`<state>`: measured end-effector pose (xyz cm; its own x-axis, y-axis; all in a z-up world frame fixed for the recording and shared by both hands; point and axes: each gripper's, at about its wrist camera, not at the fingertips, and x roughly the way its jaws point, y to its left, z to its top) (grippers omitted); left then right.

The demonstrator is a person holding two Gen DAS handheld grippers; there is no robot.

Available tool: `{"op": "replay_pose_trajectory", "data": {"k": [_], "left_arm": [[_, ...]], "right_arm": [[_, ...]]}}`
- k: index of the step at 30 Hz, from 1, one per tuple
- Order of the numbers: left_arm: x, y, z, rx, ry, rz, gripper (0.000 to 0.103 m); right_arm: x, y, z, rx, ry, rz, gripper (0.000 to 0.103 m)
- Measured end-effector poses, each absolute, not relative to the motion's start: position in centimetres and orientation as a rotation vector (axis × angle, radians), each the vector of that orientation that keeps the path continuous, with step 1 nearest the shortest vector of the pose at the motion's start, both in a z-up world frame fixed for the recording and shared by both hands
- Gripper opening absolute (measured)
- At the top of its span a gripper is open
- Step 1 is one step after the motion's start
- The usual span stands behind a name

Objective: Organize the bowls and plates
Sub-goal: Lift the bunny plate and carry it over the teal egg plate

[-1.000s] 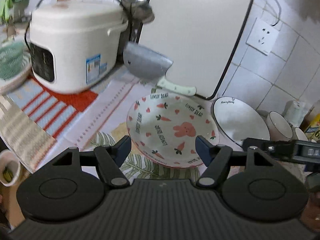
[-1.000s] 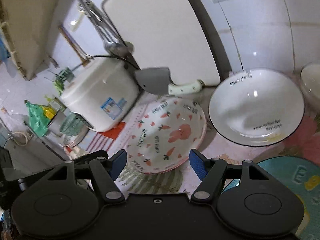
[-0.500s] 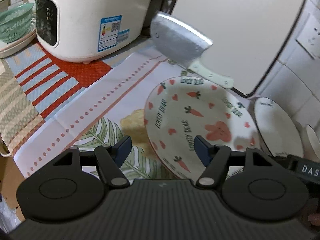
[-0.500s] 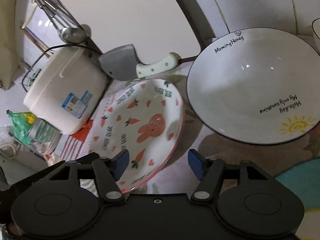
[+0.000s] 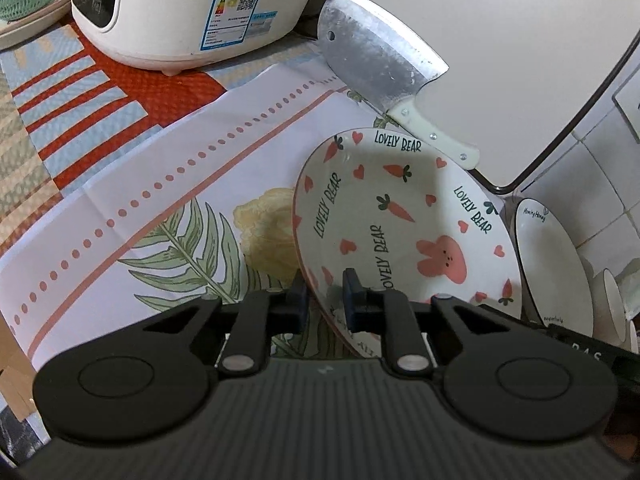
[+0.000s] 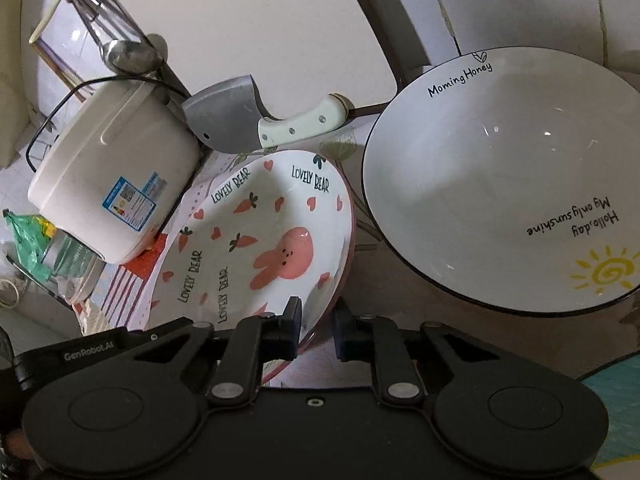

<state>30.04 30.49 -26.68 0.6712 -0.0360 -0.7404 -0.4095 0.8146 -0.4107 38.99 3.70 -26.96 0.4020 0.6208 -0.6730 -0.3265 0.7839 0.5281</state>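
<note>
Rice cooker, cleaver against cutting board.

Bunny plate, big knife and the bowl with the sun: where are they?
Bunny plate [image 6: 280, 258]: right wrist view, on the pink bunny.
Cleaver [image 5: 376, 56]: left wrist view, middle of the blade.
Sun bowl [image 6: 500, 184]: right wrist view, inner wall.

White tiled wall behind; a white board leans on it; the tabletop wears a leaf-print cloth and striped mat
</note>
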Motion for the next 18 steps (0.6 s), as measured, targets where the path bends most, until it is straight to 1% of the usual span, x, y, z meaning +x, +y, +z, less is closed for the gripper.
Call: {"op": "replay_pose_trajectory", "data": {"k": [2, 4, 7, 18], "left_arm": [[30.1, 30.4, -26.7, -0.594, 0.815, 0.228, 0.016], [30.0, 30.2, -26.6, -0.585, 0.816, 0.232, 0.016], [30.0, 29.8, -26.1, -0.543, 0.836, 0.229, 0.017], [27.3, 27.6, -22.3, -0.454, 0.829, 0.153, 0.017]], "right_arm": [[39.2, 3.5, -27.1, 0.359, 0.991, 0.610, 0.017], [39.3, 3.4, -27.1, 0.364, 0.992, 0.616, 0.018], [38.8, 4.4, -26.4, 0.276, 0.982, 0.601, 0.019], [36.6, 1.8, -23.4, 0.268, 0.972, 0.636, 0.020]]}}
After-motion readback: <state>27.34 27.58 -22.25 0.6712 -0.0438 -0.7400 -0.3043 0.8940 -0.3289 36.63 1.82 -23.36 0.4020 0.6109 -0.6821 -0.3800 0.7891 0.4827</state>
